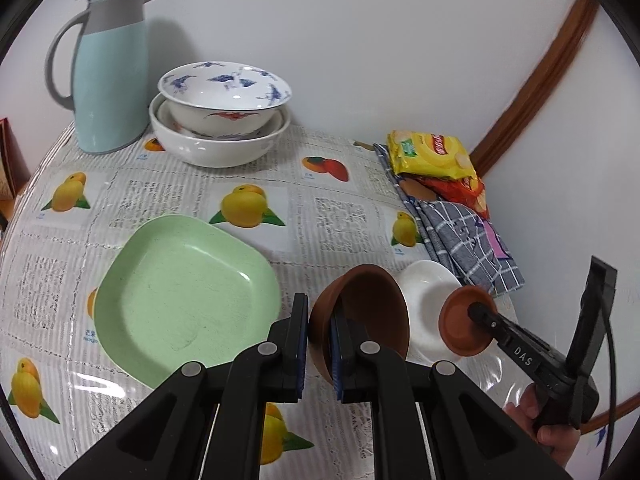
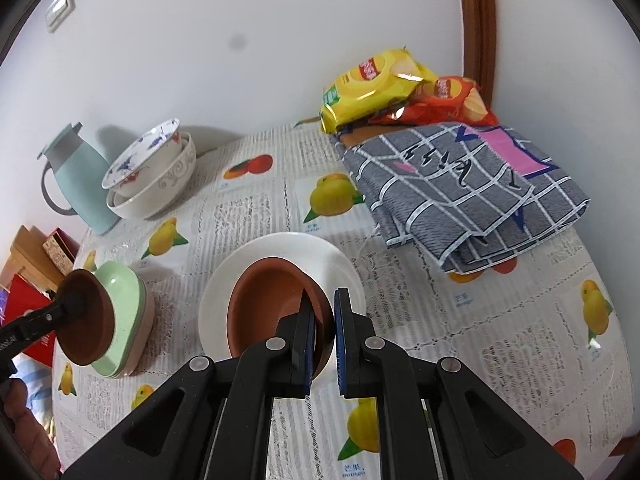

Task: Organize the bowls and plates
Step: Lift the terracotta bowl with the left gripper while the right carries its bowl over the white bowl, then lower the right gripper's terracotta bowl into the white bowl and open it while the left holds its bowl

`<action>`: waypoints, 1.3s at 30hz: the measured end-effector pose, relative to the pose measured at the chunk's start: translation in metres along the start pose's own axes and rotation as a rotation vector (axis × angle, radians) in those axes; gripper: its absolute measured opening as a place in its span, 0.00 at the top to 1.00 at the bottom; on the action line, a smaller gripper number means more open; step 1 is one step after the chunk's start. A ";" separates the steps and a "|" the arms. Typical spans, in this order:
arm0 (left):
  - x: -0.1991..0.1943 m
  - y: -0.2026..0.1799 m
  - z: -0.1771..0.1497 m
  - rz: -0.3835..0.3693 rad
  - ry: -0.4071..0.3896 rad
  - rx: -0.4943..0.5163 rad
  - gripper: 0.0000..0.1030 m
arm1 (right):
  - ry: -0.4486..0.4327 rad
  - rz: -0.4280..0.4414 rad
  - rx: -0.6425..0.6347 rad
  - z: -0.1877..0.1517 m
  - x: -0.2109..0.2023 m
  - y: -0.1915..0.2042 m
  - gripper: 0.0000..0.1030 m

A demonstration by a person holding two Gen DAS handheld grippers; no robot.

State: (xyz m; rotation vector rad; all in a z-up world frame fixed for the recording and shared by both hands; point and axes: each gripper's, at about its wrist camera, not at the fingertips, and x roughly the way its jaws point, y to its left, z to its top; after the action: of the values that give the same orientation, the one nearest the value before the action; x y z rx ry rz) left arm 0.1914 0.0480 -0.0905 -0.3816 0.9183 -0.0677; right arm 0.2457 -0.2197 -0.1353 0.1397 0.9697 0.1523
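My left gripper (image 1: 320, 336) is shut on the rim of a brown clay bowl (image 1: 368, 312), held tilted above the table beside the green square plate (image 1: 184, 300). It also shows in the right wrist view (image 2: 86, 320), in front of the stacked green plates (image 2: 124, 320). My right gripper (image 2: 324, 320) is shut on the rim of a second brown bowl (image 2: 272, 308), which is over the white plate (image 2: 248, 264). In the left wrist view this bowl (image 1: 460, 324) is over the white plate (image 1: 424, 300).
Stacked white and blue-patterned bowls (image 1: 220, 120) and a light blue jug (image 1: 108, 76) stand at the back by the wall. A folded checked cloth (image 2: 460, 188) with snack bags (image 2: 392, 84) lies at the right. The table has a fruit-print cover (image 1: 328, 216).
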 end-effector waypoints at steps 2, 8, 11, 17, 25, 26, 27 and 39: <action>0.002 0.005 0.001 0.002 0.002 -0.004 0.90 | 0.013 -0.007 -0.004 0.000 0.007 0.002 0.91; 0.005 0.015 0.004 0.005 0.001 -0.012 0.90 | 0.051 -0.023 -0.011 0.002 0.026 0.007 0.91; 0.008 0.017 0.006 -0.001 0.004 -0.016 0.90 | 0.065 -0.032 -0.017 0.002 0.032 0.009 0.91; 0.013 0.021 0.006 0.000 0.014 -0.028 0.90 | 0.091 -0.038 -0.032 0.002 0.043 0.012 0.91; 0.017 0.025 0.005 0.001 0.025 -0.034 0.90 | 0.117 -0.042 -0.032 0.002 0.053 0.013 0.91; 0.017 0.025 0.005 0.001 0.025 -0.034 0.90 | 0.119 -0.044 -0.036 0.003 0.053 0.014 0.91; 0.017 0.025 0.005 0.002 0.025 -0.035 0.90 | 0.123 -0.052 -0.043 0.003 0.054 0.015 0.91; 0.021 0.030 0.004 0.000 0.038 -0.047 0.90 | 0.151 -0.148 -0.138 0.003 0.068 0.028 0.89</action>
State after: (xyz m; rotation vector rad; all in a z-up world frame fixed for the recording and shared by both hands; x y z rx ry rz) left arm 0.2040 0.0726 -0.1150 -0.4249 0.9590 -0.0539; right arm 0.2846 -0.1794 -0.1833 -0.0719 1.1123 0.0941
